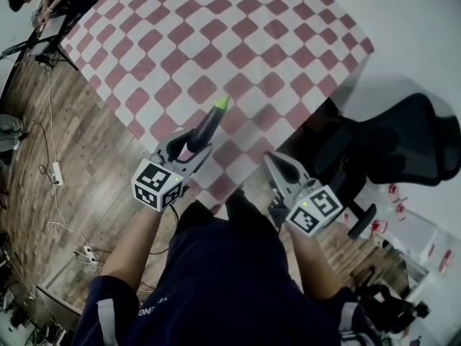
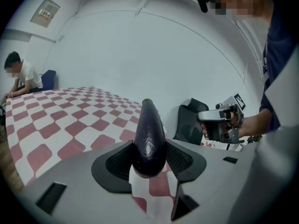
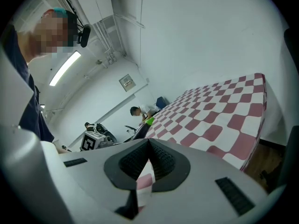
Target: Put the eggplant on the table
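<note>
The left gripper (image 1: 189,148) is clamped on the eggplant (image 2: 148,136); the dark ribbed pads (image 2: 120,160) press its rounded butt end from both sides, and the body runs straight out past the jaw tips; in the head view it lies at centre frame, slanting up and to the right, with its green stem tip (image 1: 222,104) farthest from the gripper and over the near edge of the table (image 1: 238,42), which wears a red-and-white checked cloth; whether the eggplant touches the cloth cannot be told. The right gripper (image 3: 148,143), lower right of centre in the head view, has its jaws together with nothing between them. As for writing: each gripper's cube (image 1: 157,186) bears black-and-white square markers; white letters (image 1: 148,311) on the person's dark shorts are cut off and unreadable; a wall sign (image 2: 45,11) at upper left of the left gripper view is too small to read.
</note>
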Available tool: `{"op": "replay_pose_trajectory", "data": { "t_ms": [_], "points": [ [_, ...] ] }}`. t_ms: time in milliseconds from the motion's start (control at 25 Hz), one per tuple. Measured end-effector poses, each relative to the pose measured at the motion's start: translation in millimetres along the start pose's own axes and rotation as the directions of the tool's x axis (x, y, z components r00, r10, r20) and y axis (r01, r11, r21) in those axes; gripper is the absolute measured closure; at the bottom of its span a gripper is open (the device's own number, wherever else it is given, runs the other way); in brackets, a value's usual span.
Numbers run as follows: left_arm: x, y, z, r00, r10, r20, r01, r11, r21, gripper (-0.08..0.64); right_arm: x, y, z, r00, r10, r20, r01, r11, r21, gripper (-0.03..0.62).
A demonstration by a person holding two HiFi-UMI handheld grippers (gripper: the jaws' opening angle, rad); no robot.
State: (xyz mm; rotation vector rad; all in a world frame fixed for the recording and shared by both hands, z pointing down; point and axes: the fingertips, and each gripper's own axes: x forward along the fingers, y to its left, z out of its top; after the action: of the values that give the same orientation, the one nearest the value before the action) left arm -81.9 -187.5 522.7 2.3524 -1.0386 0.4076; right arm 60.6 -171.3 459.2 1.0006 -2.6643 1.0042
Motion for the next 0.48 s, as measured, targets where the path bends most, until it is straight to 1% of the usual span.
{"op": "replay_pose_trajectory", "data": {
  "t_ms": [280,360,480],
  "points": [
    [48.1,4.9,-27.3,0.995,0.007,-0.103,-0.006,1.000,0.011,0.325,-5.7,-27.8,-4.4,1.000,-0.001,-0.018,0.002,1.000,0.027,0.577],
    [59.6,4.4,-33.1,0.991,0.008,-0.130,-0.004,0.999,0.036,0.325,-7.9,-34.7,-6.1,1.000,-0.004,-0.025,0.005,0.999,0.037,0.577],
    [76.1,5.5,-42.8,0.985,0.021,-0.172,-0.005,0.996,0.093,0.325,-10.7,-45.1,-10.3,0.999,-0.009,-0.038,0.011,0.999,0.046,0.577]
  ]
}}
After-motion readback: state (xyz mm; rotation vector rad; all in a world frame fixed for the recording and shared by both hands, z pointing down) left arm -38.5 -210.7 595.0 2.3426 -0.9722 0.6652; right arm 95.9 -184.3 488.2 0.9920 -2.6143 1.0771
